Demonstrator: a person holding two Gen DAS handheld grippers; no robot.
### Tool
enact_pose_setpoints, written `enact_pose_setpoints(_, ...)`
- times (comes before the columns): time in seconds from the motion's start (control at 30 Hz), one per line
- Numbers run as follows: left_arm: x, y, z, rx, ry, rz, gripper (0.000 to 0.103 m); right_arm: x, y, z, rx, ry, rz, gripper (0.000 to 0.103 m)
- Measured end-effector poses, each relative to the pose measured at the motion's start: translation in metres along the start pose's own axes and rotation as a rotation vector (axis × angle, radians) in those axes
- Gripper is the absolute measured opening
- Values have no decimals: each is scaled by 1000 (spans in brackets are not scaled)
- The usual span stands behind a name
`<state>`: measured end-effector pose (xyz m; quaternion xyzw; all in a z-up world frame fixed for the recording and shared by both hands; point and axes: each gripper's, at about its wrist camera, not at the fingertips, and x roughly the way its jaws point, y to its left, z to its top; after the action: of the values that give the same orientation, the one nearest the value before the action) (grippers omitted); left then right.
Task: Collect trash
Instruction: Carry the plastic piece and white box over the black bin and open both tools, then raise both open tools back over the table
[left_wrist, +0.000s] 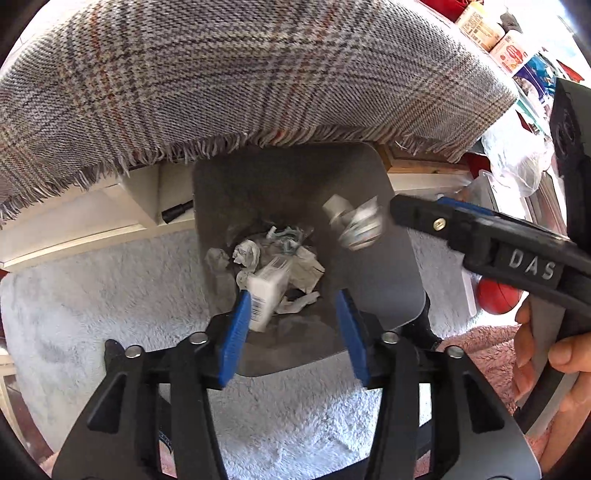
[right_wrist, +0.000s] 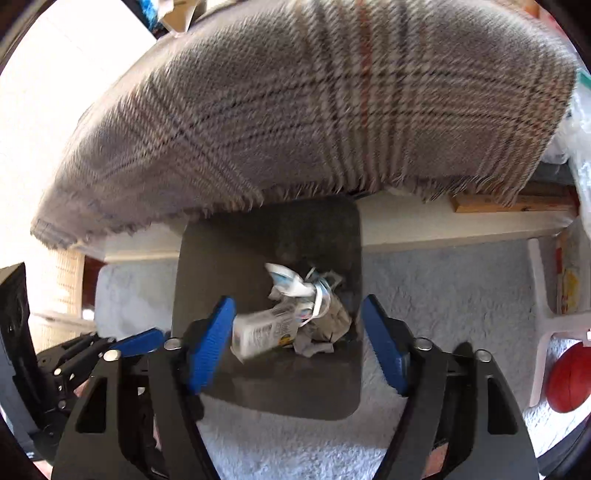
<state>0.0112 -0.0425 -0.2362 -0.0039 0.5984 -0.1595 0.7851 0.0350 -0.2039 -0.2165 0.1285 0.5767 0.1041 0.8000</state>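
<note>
A dark grey trash bin (left_wrist: 384, 280) stands on a pale shaggy rug; it also shows in the right wrist view (right_wrist: 266, 384). Inside lie crumpled papers (left_wrist: 247, 254) and a small white box (left_wrist: 267, 295), seen again in the right wrist view (right_wrist: 264, 332) below crumpled wrappers (right_wrist: 295, 284). A blurred white and silver piece of trash (left_wrist: 354, 221) is in mid-air over the bin, just off the right gripper's tip. My left gripper (left_wrist: 293, 330) is open and empty above the bin. My right gripper (right_wrist: 299, 343) is open and empty over the bin, and shows from the side in the left wrist view (left_wrist: 417, 214).
A plaid fringed blanket (left_wrist: 240, 81) hangs over furniture just behind the bin. A red ball (right_wrist: 569, 380) lies on the rug at right by a white frame (right_wrist: 539, 295). Boxes and a plastic bag (left_wrist: 517, 158) crowd the far right. A pink rug (left_wrist: 487, 354) lies near right.
</note>
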Motion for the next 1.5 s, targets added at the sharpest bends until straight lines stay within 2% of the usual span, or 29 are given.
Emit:
enact_pose_setpoints(0.07,-3,3,0,4,-10,18,56,-3,-3,2,6,-9,-6,75)
enact_pose_setpoints(0.1,-4,3,-1,4,-14,25,58,-4,-5,2,9,-16,-15,80)
enact_pose_setpoints(0.13,-6,5,-1,4,-18,29,65,-7,-7,2,10,-21,-25,89)
enact_pose_setpoints(0.2,-10,7,-3,-3,-29,29,75,-10,-10,2,12,-36,-61,99)
enact_pose_setpoints(0.27,-16,8,-5,1,-44,33,86,-13,-11,1,3,-41,-84,99)
enact_pose_setpoints(0.37,-22,4,-7,16,-58,44,93,-15,-12,-2,-19,-44,-102,99)
enact_pose_setpoints(0.67,-43,2,-7,28,-90,37,95,-42,-25,0,51,-90,-56,99)
enact_pose_setpoints(0.77,-60,7,2,12,-113,30,95,-60,-26,8,68,-123,-43,99)
enact_pose_setpoints(0.9,-85,15,17,-7,-159,58,95,-84,-19,27,34,-175,-63,99)
enact_pose_setpoints(1.03,-108,30,39,-53,-193,73,95,-102,-12,56,4,-208,-80,99)
enact_pose_setpoints(1.23,-135,41,82,-60,-251,140,95,-123,-6,96,-31,-274,-102,99)
enact_pose_setpoints(1.5,-150,49,151,-78,-310,193,95,-121,2,152,-67,-355,-94,99)
